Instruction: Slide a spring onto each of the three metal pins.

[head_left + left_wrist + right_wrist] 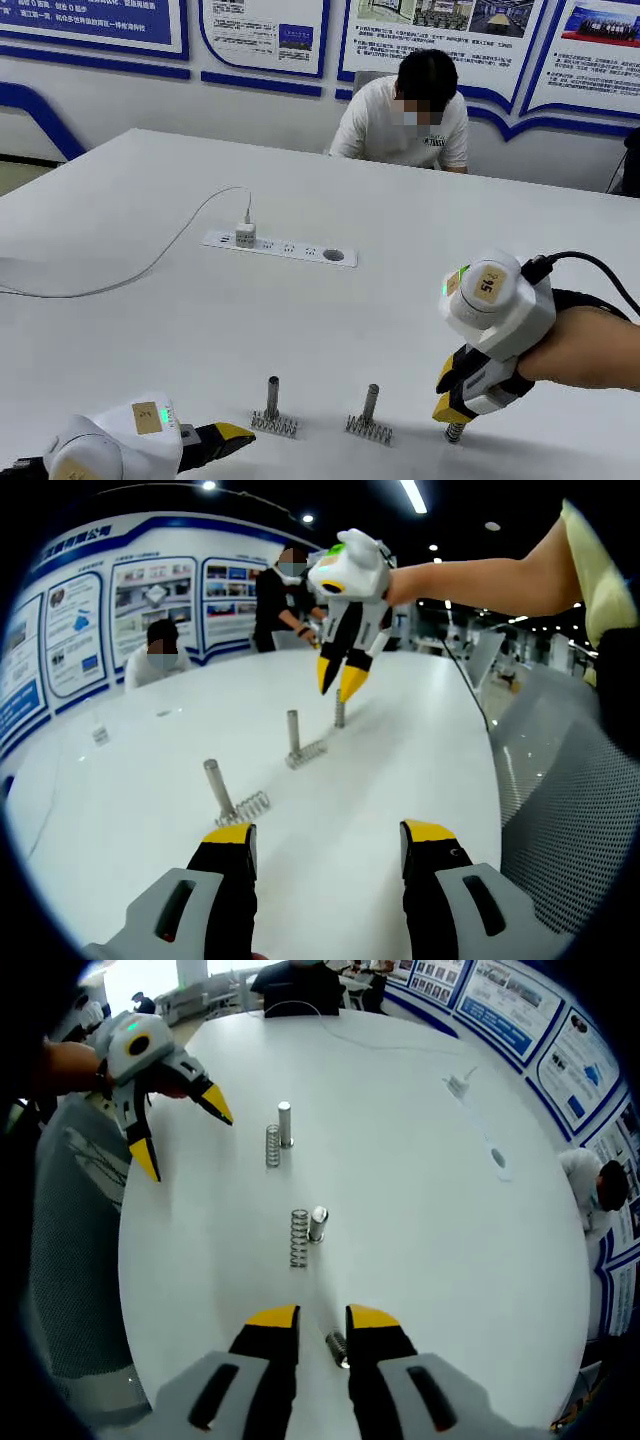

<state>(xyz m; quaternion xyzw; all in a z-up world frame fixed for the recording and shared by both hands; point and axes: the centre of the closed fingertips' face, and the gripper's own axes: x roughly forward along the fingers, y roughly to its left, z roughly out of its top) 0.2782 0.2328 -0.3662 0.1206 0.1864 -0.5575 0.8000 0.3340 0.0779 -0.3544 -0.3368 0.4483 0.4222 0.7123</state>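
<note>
Three metal pins stand in a row near the table's front edge. The left pin (272,395) and the middle pin (370,402) are bare, each with a spring lying at its base: the left spring (274,424) and the middle spring (368,430). The right pin (455,432) wears a spring (337,1348). My right gripper (452,412) hangs straight over that pin, its jaws a little apart on either side of the top. My left gripper (330,835) is open and holds nothing; it sits low, left of the row (225,435).
A white power strip (280,248) with a charger plug (245,235) and a trailing cable (150,262) lies mid-table. A person (405,110) sits at the far edge. A grey mesh chair (560,780) stands beside the table's near rim.
</note>
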